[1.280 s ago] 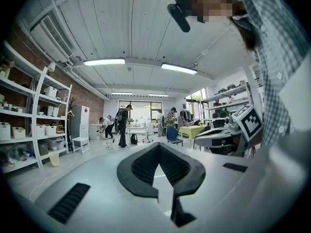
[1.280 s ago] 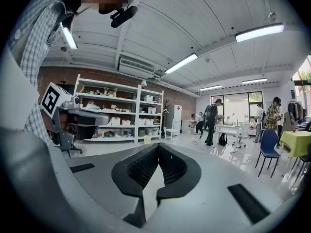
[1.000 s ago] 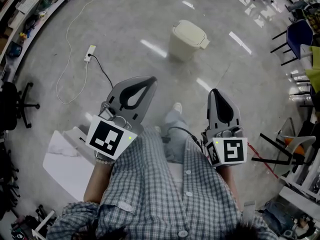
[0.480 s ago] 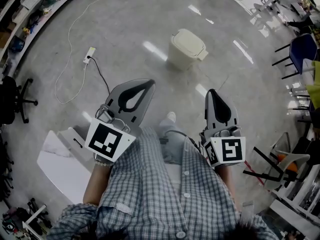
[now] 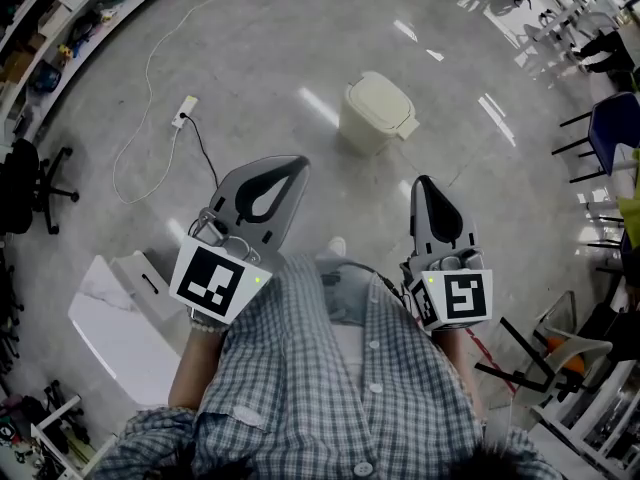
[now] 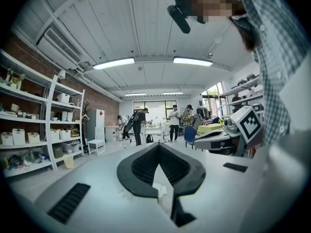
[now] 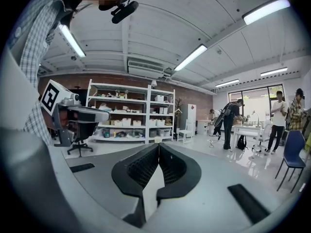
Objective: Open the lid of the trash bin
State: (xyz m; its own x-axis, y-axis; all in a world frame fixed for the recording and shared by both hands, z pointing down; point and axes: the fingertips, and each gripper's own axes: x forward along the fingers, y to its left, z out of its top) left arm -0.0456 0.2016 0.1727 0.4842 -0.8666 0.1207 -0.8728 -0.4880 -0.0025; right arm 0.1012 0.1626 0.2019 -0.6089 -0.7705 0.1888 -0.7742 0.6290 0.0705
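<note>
At lower centre of the head view, the left gripper (image 5: 298, 164) and right gripper (image 5: 427, 184) are pointing forward, jaws pressed together at the tips, gripping nothing. Above them the cream trash bin (image 5: 376, 114) is standing (lid down), bare floor (image 5: 270, 58) lying open all around it.

Cream trash bin (image 5: 375, 113) on glossy pale grey floor (image 5: 250, 58), light grey left gripper (image 5: 298, 163) and right gripper (image 5: 426, 182) lined in black and carrying black-and-white square-patterned marker cubes (image 5: 212, 278), grey-and-white checked shirt (image 5: 320, 388), white cable (image 5: 140, 88), blue chair (image 5: 603, 68), black office chair (image 5: 28, 193), reddish-brown brick wall (image 7: 194, 100) behind white shelves (image 7: 126, 116).
</note>
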